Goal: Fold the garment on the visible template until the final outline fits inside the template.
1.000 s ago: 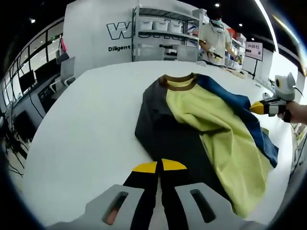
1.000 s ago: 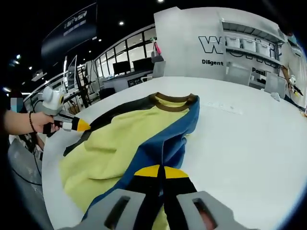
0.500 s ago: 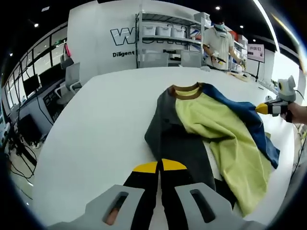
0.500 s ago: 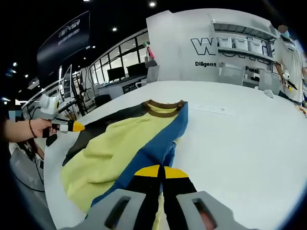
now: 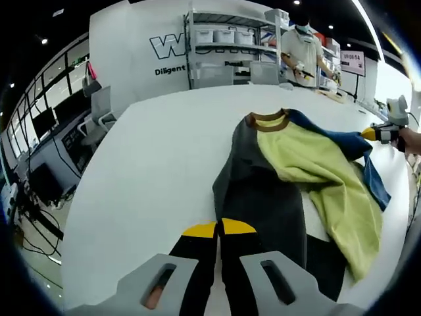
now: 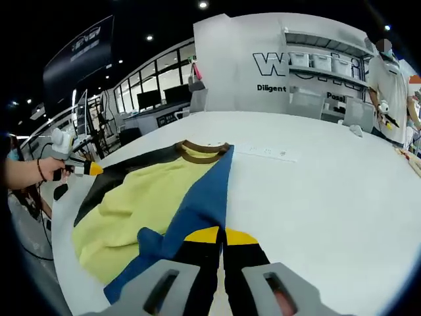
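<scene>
**Both my grippers pinching opposite edges of the garment on the white table**

The garment [image 5: 289,171] lies spread on the white table [image 5: 151,151], brown collar [image 5: 268,121] at its far end from me. It has three colour panels: dark grey, yellow in the middle, blue.

My left gripper [image 5: 218,228] has its yellow-tipped jaws closed together on the dark grey edge nearest me, cloth pinched between them. In the left gripper view my right gripper [image 5: 378,134] comes in beside the blue panel, a hand [image 5: 411,139] behind it.

My right gripper [image 6: 221,235] is closed too, jaws pressed on the blue edge; the blue cloth bunches into a fold just beside the tips, over the yellow panel. In the right gripper view my left gripper [image 6: 84,169] sits at the dark grey side of the garment, held by a hand [image 6: 29,172] with a wristband.

Beyond the collar, past the table, stands a shelving rack [image 5: 227,49] with bins, and a person [image 5: 302,49] next to it. I can't make out any template outline around the garment.
</scene>
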Demonstrator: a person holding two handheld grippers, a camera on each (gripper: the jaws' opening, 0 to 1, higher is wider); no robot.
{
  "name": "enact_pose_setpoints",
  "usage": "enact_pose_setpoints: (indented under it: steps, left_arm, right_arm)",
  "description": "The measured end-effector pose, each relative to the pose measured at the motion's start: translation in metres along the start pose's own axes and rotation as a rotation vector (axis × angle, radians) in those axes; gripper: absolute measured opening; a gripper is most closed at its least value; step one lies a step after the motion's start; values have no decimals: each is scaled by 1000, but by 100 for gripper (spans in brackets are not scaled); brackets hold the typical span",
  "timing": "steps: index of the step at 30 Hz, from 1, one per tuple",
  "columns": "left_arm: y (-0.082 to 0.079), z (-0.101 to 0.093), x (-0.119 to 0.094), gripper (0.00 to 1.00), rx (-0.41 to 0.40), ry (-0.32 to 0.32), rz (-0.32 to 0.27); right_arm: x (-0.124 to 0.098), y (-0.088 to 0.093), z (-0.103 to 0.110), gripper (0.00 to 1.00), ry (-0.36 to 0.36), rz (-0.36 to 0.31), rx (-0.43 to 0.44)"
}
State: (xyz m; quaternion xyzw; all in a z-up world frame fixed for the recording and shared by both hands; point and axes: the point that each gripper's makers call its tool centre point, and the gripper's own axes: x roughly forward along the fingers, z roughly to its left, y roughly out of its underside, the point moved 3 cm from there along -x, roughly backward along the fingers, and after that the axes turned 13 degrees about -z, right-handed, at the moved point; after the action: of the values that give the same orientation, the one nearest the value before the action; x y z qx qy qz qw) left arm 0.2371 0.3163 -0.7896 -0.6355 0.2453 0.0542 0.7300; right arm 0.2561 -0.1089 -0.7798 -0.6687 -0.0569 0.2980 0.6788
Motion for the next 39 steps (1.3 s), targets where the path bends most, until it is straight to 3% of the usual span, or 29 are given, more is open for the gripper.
enact_pose_setpoints:
  steps: [6,8,11,21,23,25,27,30,33,36,37,39]
  left_arm:
    - [1,16,9,0,6,11,22]
    - [2,23,14,0,58,22,40]
    - [3,31,20,0,50,23,56]
    - [7,50,41,0,141,65,113]
    - [6,54,49,0,143,76,134]
    - [4,55,52,0,196,94,145]
    - [4,55,55,0,228,105,151]
    - [7,61,63,0,181,92,169]
    - [9,68,69,0,201,93,175]
    - [6,73,74,0,248,106,198]
    - [5,74,74,0,280,112,206]
    - [1,76,77,0,385,129,209]
  right_arm:
    - [1,2,-14,0,-3,29,-41]
    - [2,4,-19,0,8,41,-42]
    - [2,8,-27,0,23,59,-31]
    - [9,20,-54,0,55,154,-100]
    - [10,21,-61,0,77,176,-94]
    - [10,21,-62,0,79,182,-97]
    - [11,21,-61,0,88,165,-22]
    - [9,26,-71,0,113,186,-40]
    - [9,26,-77,0,123,205,-44]
    - [12,26,-85,0,113,225,-59]
    - [13,26,-90,0,128,247,-32]
    - [14,23,-102,0,149,277,-59]
